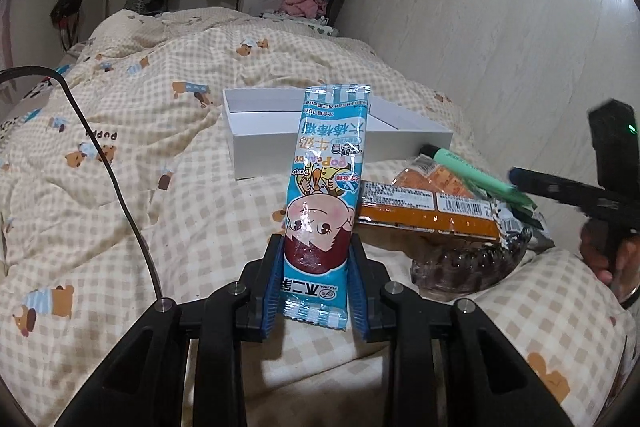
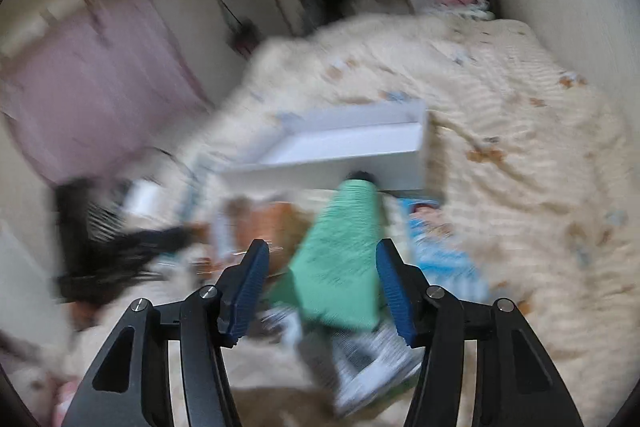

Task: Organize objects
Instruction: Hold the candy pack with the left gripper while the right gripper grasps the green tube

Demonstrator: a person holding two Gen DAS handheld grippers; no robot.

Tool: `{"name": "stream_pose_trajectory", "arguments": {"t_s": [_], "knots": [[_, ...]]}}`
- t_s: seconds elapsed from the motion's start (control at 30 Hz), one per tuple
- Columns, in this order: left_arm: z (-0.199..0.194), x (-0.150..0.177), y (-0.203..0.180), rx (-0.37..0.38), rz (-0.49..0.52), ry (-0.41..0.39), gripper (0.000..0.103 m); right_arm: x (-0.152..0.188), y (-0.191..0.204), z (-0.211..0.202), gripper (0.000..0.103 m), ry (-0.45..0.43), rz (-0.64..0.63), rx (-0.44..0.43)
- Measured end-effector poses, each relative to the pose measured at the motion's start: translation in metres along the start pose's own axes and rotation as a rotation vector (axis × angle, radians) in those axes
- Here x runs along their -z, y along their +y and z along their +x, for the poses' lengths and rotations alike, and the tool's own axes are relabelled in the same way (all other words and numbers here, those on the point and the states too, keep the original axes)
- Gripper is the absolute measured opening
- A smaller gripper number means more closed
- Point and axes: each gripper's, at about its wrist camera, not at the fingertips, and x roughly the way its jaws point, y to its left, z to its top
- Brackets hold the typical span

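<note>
My left gripper [image 1: 316,243] is shut on a light blue candy packet [image 1: 326,163] with a cartoon face, holding it upright in front of an open white box [image 1: 260,131] on the bed. In the blurred right wrist view, my right gripper [image 2: 322,247] is open around a green highlighter [image 2: 340,267]. A gap shows between its left pad and the highlighter. The highlighter [image 1: 472,175] lies on an orange snack packet [image 1: 424,211], just short of the white box [image 2: 344,147].
The checked bear-print quilt [image 1: 160,107] covers the bed, with the wall to the right. A clear packet of dark pieces [image 1: 468,263] lies by the orange one. A black cable [image 1: 120,187] runs across the left. Another blue packet [image 2: 436,239] lies right of the highlighter.
</note>
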Motion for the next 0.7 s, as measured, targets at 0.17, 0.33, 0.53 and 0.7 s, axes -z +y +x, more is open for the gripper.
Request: {"name": "stream_pose_trajectory", "arguments": {"t_s": [0.17, 0.33, 0.53, 0.7], "knots": [[0.004, -0.001, 0.001, 0.0, 0.0, 0.004, 0.033, -0.02, 0.02, 0.039, 0.057, 0.122, -0.144, 0.173], [0.006, -0.002, 0.002, 0.001, -0.001, 0.007, 0.033, -0.034, 0.004, 0.063, 0.042, 0.204, -0.058, 0.134], [0.006, -0.001, 0.003, 0.004, -0.004, 0.008, 0.033, -0.033, -0.003, 0.041, 0.041, 0.119, 0.011, 0.103], [0.006, -0.001, 0.003, 0.004, -0.004, 0.007, 0.033, -0.037, 0.008, -0.012, 0.041, -0.045, 0.056, 0.014]]}}
